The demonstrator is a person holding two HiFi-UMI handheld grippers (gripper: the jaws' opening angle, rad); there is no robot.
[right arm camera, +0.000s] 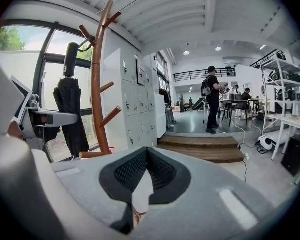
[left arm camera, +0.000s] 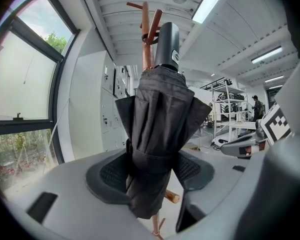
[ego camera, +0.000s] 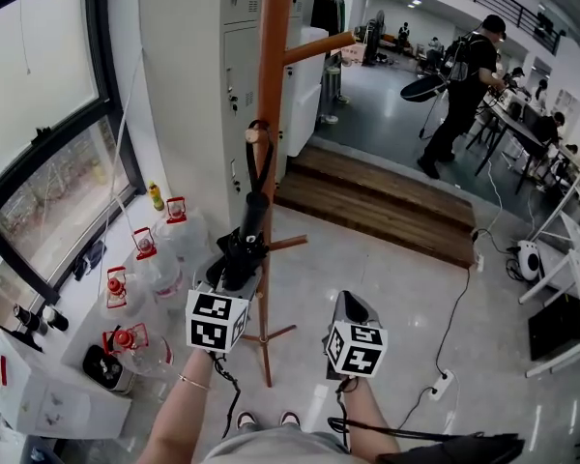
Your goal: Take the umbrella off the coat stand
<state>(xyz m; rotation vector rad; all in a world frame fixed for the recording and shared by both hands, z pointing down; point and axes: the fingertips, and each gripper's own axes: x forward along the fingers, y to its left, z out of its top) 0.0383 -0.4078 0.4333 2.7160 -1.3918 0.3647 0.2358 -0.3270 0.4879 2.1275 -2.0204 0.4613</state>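
While left gripper (left arm camera: pixel 155 171) clamps folded black umbrella (left arm camera: pixel 157 134), umbrella hangs by strap against coat stand (ego camera: pixel 271 75) — pole directly behind it. Right gripper (right arm camera: pixel 146 156) jaws together, nothing between. Grey lockers (ego camera: pixel 234 75) behind stand; red-capped jugs (ego camera: pixel 159 269) on floor at left — contents unclear.

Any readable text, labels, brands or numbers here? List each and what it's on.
No text can be read in any view.
On the umbrella: a small light mark on the handle, too small to read.
On the lockers: small plates on the doors, too blurred to read.
On the left marker cube and the right marker cube: black-and-white square patterns, no lettering.
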